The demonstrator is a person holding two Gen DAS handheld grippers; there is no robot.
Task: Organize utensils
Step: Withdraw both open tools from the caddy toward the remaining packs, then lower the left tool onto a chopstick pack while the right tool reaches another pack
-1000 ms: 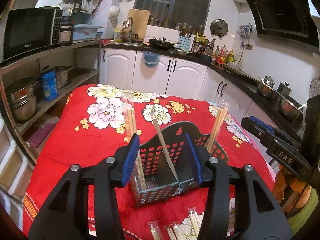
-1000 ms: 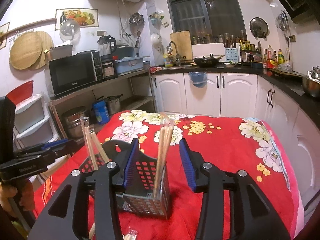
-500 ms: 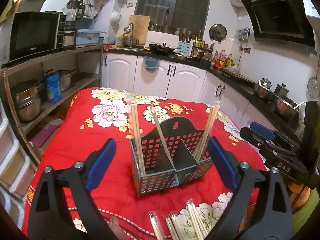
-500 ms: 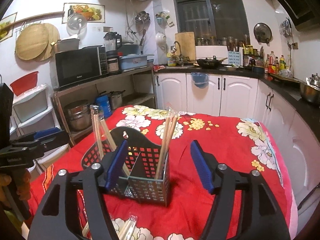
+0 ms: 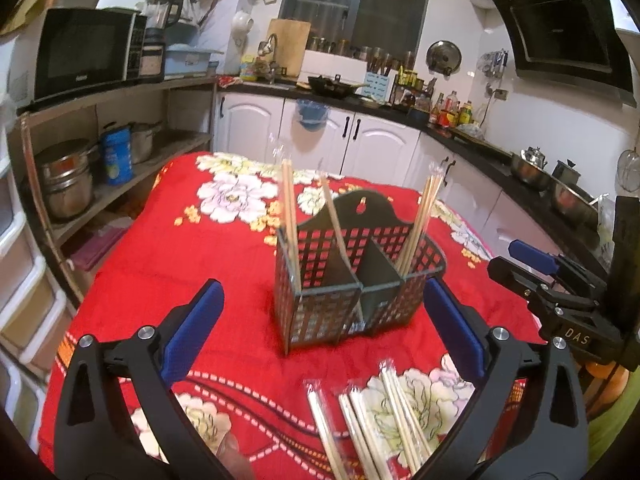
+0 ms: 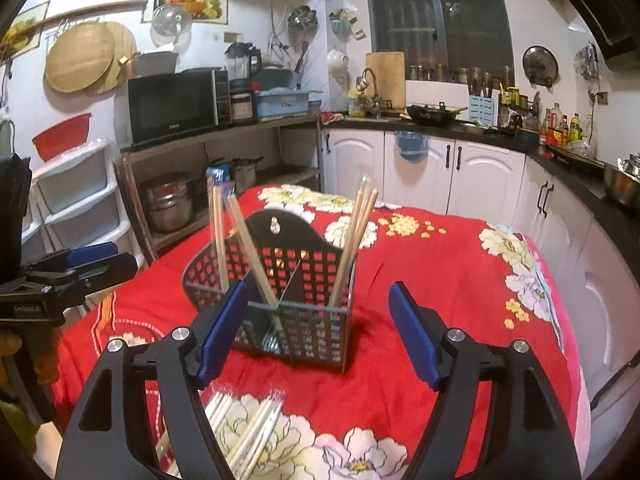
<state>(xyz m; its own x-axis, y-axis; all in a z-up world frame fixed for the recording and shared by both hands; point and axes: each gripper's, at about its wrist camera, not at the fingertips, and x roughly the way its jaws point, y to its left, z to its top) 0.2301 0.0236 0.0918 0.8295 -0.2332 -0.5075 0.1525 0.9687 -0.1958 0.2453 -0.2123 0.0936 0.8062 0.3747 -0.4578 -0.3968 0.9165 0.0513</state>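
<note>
Dark grey plastic with a square grid of holes makes the utensil basket (image 5: 356, 280), which stands upright on the red flowered cloth (image 5: 192, 260) in the middle of the table. In the left wrist view it has two compartments and a raised back with a hanging hole; wrapped chopsticks (image 5: 290, 216) lean inside, and more wrapped pairs (image 5: 372, 416) lie near the camera. The left gripper (image 5: 324, 326) stands wide, still opening, with nothing pressed between its blue pads. "DAS" is readable on the other tool at the right. In the right wrist view the right gripper (image 6: 316, 330) is opening too, pads clear of the basket (image 6: 288, 300). Writing on the microwave (image 6: 176, 106) is too small to read.
</note>
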